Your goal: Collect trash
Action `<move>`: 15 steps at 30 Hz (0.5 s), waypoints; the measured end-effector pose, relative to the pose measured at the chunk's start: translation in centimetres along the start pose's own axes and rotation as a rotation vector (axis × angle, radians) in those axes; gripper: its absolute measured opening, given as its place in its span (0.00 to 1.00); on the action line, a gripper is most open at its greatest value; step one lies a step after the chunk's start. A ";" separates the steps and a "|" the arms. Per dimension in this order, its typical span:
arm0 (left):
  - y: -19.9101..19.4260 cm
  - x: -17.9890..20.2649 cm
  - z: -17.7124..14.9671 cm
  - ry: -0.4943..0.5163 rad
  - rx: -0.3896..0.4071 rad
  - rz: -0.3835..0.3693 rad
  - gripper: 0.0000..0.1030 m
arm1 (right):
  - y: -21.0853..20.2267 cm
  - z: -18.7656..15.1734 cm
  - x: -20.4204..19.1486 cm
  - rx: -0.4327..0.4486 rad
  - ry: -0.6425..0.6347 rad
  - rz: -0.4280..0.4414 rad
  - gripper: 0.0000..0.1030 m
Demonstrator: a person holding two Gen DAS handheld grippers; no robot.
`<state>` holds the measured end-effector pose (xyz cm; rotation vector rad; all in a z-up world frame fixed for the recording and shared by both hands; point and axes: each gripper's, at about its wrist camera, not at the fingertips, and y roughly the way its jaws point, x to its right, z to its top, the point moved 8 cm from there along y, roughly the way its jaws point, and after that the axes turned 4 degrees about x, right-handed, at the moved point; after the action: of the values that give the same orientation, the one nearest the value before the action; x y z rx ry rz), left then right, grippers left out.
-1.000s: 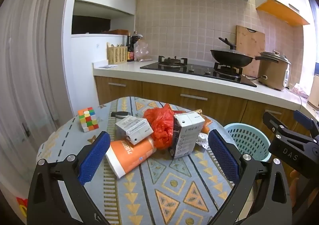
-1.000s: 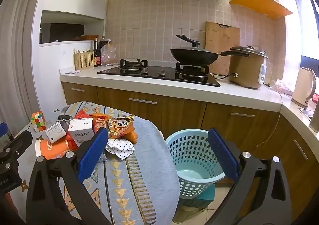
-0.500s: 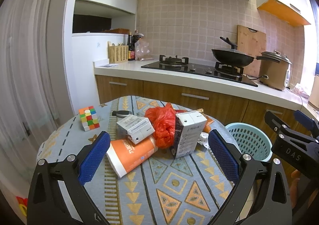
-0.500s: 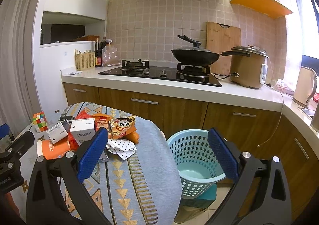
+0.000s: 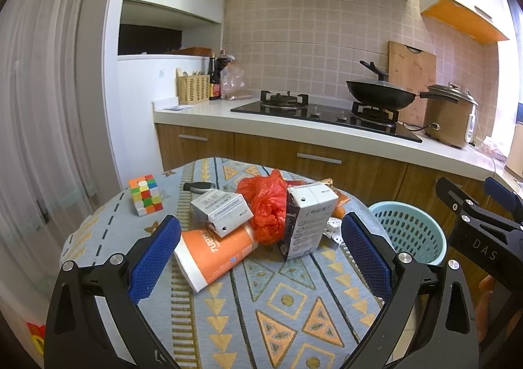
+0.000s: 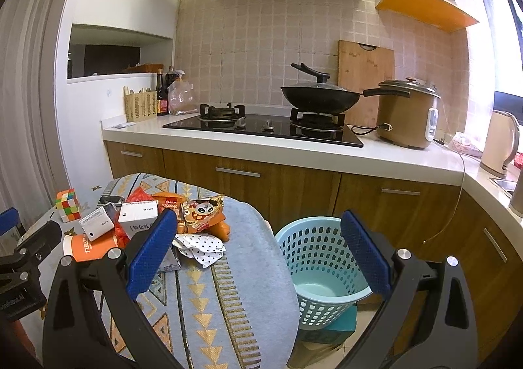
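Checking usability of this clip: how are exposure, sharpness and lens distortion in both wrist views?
Left wrist view: strong fisheye bending with dark corner vignette; the window side at right blows out, yet the orange cup and the Rubik's cube are sharp. Right wrist view: same barrel distortion, bright glare around the kettle, and the blue basket is clear, without motion blur.

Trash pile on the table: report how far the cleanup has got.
Nothing looks collected: the blue basket shows only its bare bottom. Nothing is in hand: the left gripper and right gripper both have open, empty jaws. All of it is left on the table: orange cup, two white cartons, red bag, panda wrapper, dotted paper.
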<state>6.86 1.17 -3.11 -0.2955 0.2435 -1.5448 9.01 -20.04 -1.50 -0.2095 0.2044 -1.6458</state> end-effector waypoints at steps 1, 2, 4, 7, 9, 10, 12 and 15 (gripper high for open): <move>0.0 0.0 0.0 0.000 0.001 0.000 0.93 | 0.0 0.0 0.0 0.000 0.001 0.000 0.92; 0.0 0.0 0.1 -0.001 0.001 -0.001 0.93 | 0.0 0.0 0.0 -0.001 0.001 0.001 0.92; -0.1 0.2 0.1 0.000 -0.002 -0.013 0.93 | 0.0 0.0 0.0 -0.001 -0.001 0.000 0.92; -0.3 0.4 0.2 -0.004 0.001 -0.021 0.93 | -0.1 0.1 -0.1 0.002 -0.003 0.002 0.92; -0.3 0.5 0.3 -0.006 0.002 -0.026 0.92 | -0.3 0.1 0.0 0.006 -0.006 0.001 0.92; -0.4 0.5 0.3 -0.005 0.003 -0.027 0.92 | -0.3 0.1 0.0 0.007 -0.006 0.001 0.92; -0.4 0.6 0.3 -0.004 0.003 -0.027 0.92 | -0.3 0.1 -0.1 0.006 -0.006 0.000 0.92; -0.4 0.5 0.3 -0.007 0.002 -0.027 0.92 | -0.2 0.0 0.0 0.004 -0.008 -0.003 0.92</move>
<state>6.64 0.69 -2.70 -0.3035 0.2340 -1.5702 8.78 -20.05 -1.42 -0.2133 0.1947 -1.6480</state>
